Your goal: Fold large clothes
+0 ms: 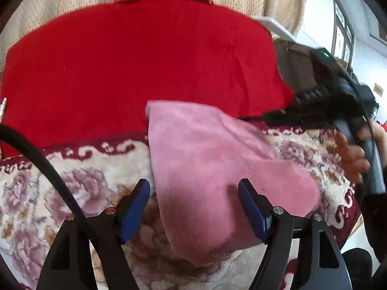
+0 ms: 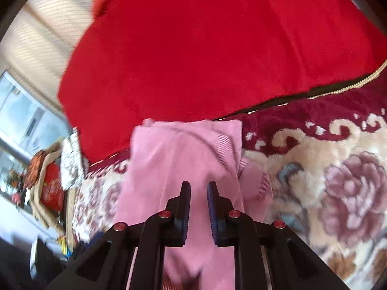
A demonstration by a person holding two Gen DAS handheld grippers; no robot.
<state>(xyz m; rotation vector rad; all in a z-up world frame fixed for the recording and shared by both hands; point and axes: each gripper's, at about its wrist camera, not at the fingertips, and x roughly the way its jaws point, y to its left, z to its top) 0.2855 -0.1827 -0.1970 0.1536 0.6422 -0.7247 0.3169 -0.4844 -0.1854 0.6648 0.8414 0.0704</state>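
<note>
A pink ribbed garment [image 1: 212, 169] lies folded in a long strip on a floral plush blanket [image 1: 79, 176]. My left gripper [image 1: 193, 207] is open, with its blue fingers either side of the garment's near end, just above it. In the right wrist view the same pink garment [image 2: 183, 154] runs away from me. My right gripper [image 2: 198, 207] has its jaws nearly together, with pink cloth between and below them. Whether they pinch the cloth is unclear. The right gripper's body [image 1: 338, 101] shows at the right of the left wrist view.
A large red cushion [image 1: 145, 58] leans against the sofa back behind the garment, also in the right wrist view [image 2: 205, 48]. The blanket has a dark red border [image 2: 338, 111]. A pile of clutter [image 2: 48, 181] sits on furniture at the left.
</note>
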